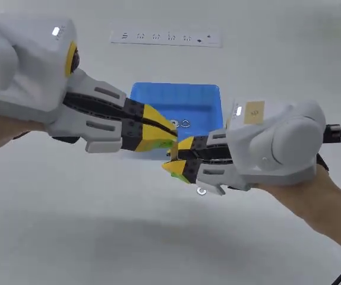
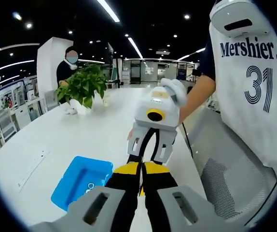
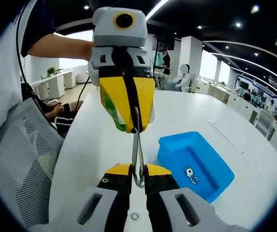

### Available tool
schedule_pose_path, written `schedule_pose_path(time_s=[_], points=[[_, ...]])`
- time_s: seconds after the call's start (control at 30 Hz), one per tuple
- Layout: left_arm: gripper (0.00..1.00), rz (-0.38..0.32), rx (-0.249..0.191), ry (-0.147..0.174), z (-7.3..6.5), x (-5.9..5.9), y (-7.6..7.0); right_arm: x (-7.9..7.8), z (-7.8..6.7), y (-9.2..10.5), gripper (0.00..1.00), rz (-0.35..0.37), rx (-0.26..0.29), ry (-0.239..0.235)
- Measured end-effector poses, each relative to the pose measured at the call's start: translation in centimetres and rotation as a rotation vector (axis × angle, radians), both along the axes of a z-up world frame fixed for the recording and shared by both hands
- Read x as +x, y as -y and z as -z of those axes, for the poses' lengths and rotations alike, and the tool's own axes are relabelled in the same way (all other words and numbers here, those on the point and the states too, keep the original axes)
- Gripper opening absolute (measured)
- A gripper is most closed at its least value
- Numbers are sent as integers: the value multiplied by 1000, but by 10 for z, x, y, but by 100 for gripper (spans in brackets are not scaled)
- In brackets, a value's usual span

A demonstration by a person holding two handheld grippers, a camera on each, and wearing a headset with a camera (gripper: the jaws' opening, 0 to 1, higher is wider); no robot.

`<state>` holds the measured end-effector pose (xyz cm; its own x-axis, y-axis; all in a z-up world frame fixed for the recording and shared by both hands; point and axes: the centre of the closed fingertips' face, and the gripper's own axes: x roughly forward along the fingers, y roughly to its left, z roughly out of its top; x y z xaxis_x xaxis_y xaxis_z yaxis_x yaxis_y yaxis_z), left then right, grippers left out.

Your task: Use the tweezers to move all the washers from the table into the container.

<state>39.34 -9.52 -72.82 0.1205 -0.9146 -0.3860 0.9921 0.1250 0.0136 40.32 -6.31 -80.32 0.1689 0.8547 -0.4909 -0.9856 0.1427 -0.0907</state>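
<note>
Within the right claw (image 3: pixel 138 175) — tweezers (image 3: pixel 137 140).

Table (image 1: pixel 69 237): near side bare, passable. Blue container (image 1: pixel 176 98): open top; near edge barred by left tongs (image 1: pixel 169 132) and right tongs (image 1: pixel 173 161), tip to tip, tweezers (image 3: pixel 137 154) bridging; far side free.

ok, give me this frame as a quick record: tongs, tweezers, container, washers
left tongs: shut on tweezers, one end
right tongs: shut on tweezers, opposite end
container: blue, on table
washers in container: two
loose washer: one visible on table, by right tongs
</note>
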Motion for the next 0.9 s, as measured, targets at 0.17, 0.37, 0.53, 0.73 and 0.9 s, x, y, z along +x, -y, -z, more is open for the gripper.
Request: schedule_pose_path(time_s=[0.17, 0.37, 0.53, 0.73, 0.9], points=[[5, 7, 0, 43, -18, 10, 0, 14, -20, -1, 11, 1, 9, 46], [5, 13, -4, 87, -33, 24, 1, 32, -36, 0, 11, 15, 16, 89], [5, 14, -6, 112, -40, 39, 2, 52, -44, 0, 11, 26, 20, 118], [5, -12, -24, 119, -36, 63, -1, 73, -42, -3, 11, 32, 14, 138], [5, -21, -12, 101, -19, 76, -4, 86, -24, -7, 11, 18, -15, 127]])
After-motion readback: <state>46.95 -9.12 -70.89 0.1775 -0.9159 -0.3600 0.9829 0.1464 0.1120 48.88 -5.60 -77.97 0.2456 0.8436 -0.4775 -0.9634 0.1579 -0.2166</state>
